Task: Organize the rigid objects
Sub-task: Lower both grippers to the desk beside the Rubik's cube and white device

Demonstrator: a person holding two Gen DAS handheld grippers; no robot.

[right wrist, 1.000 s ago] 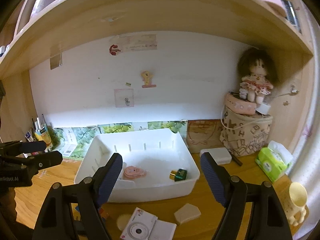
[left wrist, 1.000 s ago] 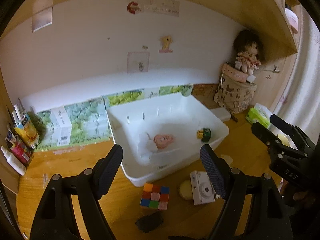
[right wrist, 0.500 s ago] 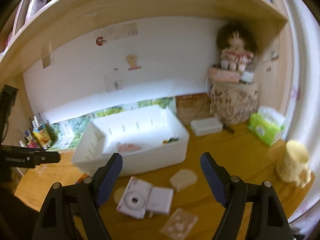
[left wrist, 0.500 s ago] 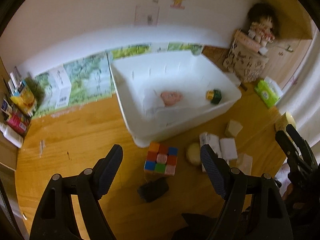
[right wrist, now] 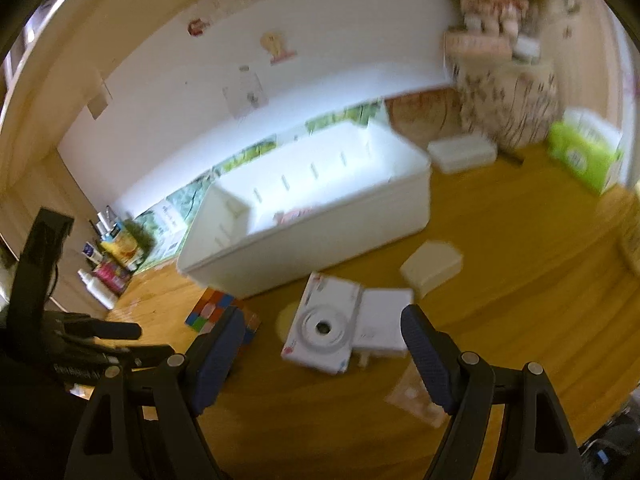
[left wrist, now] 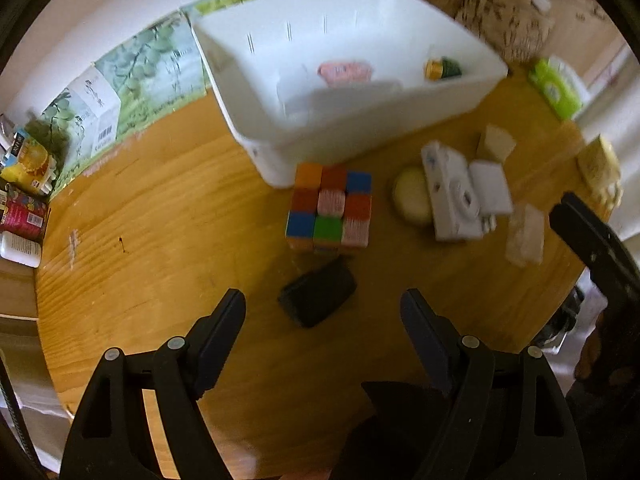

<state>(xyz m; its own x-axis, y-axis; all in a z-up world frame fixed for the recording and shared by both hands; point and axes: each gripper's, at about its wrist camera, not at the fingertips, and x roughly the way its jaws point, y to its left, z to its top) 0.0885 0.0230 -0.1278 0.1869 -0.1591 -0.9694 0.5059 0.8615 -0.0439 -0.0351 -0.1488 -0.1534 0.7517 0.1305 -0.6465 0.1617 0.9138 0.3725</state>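
A white bin [left wrist: 360, 104] stands on the wooden desk [left wrist: 160, 240] and holds a pink item [left wrist: 344, 70] and a small green-and-gold item [left wrist: 442, 68]. In front of it lie a colour cube [left wrist: 330, 210], a small black object [left wrist: 318, 298], a round yellow pad [left wrist: 410, 202], a white toy camera [left wrist: 454, 196] and a white block [left wrist: 490, 186]. My left gripper [left wrist: 322, 320] is open and empty, above the black object. My right gripper [right wrist: 322, 340] is open and empty, over the toy camera [right wrist: 324, 326]. The bin [right wrist: 304, 216] and cube [right wrist: 218, 314] also show there.
Bottles and boxes [left wrist: 24, 184] line the desk's left edge. A beige block [right wrist: 432, 266], a clear packet [right wrist: 416, 396], a white case [right wrist: 462, 152], a green tissue pack [right wrist: 584, 156] and a patterned bag with a doll [right wrist: 504, 92] are at the right.
Both grippers have tilted down and dropped toward the desk. The left view now centres on the cube and black object; the right view on the toy camera.
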